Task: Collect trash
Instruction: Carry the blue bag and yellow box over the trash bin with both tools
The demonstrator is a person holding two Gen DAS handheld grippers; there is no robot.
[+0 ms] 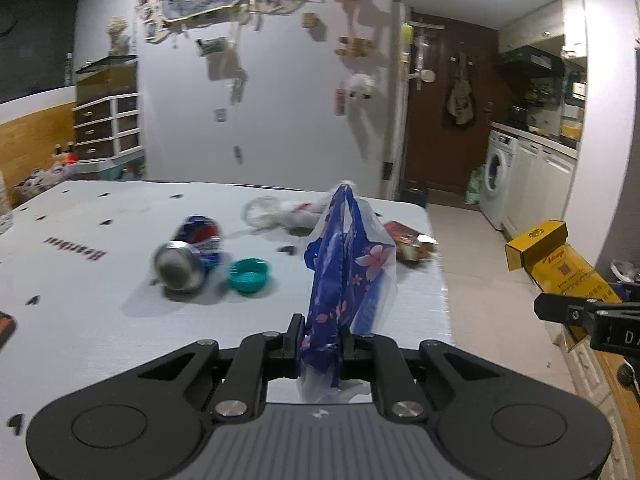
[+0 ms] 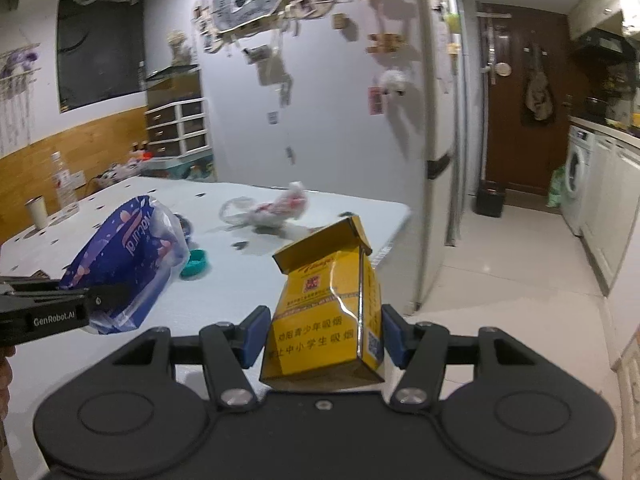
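left hand-held gripper [image 1: 320,336] clamped on limp blue floral wrapper [image 1: 344,264], light, pinched at its bunched end | right hand-held gripper [image 2: 322,332] squeezing yellow carton [image 2: 326,312] by its sides, stiff but crushable | on surface [image 1: 100,320]: teal cap [image 1: 249,276], dented can [image 1: 190,258], likely rolls, crumpled plastic [image 1: 280,210] beyond

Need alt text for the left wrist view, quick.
The left gripper pinches a blue floral plastic wrapper between its fingers above a white table. A crushed can, a teal cap and other litter lie beyond.
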